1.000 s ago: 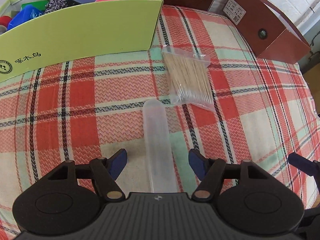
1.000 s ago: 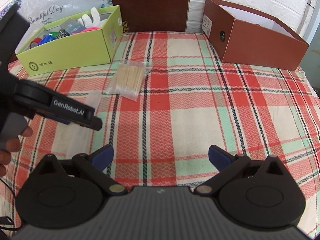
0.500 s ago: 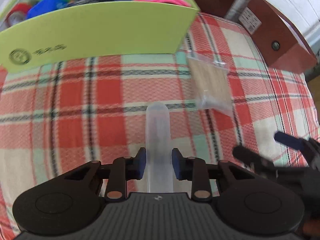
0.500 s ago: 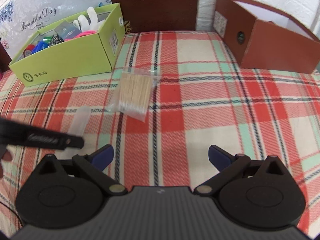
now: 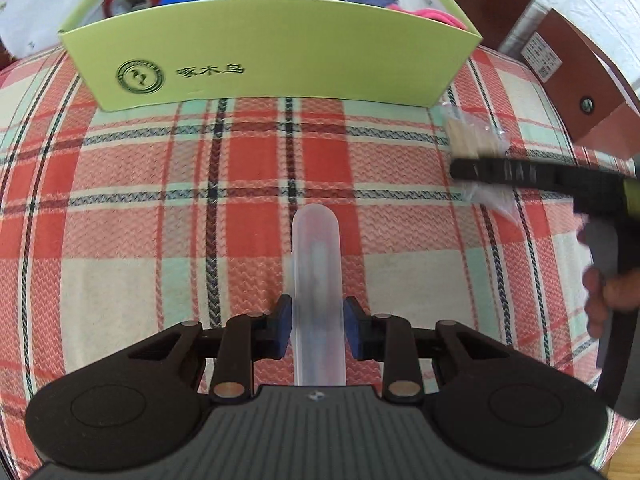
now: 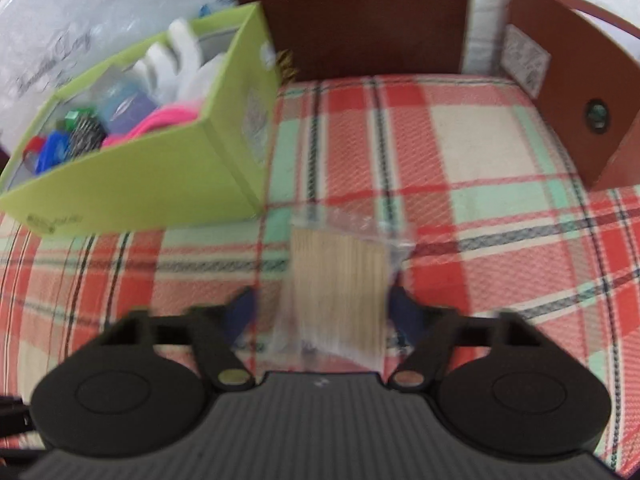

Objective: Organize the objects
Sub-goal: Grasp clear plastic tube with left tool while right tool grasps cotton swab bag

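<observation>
Hand-held gripper (image 5: 316, 326) pinches translucent tube (image 5: 317, 280).

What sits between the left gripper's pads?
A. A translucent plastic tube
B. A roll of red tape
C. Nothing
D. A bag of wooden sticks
A: the left gripper has its blue pads pressed on both sides of the translucent tube.

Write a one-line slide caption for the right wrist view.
Right gripper closing around a clear bag of wooden sticks on the plaid cloth, beside the green box.
</observation>
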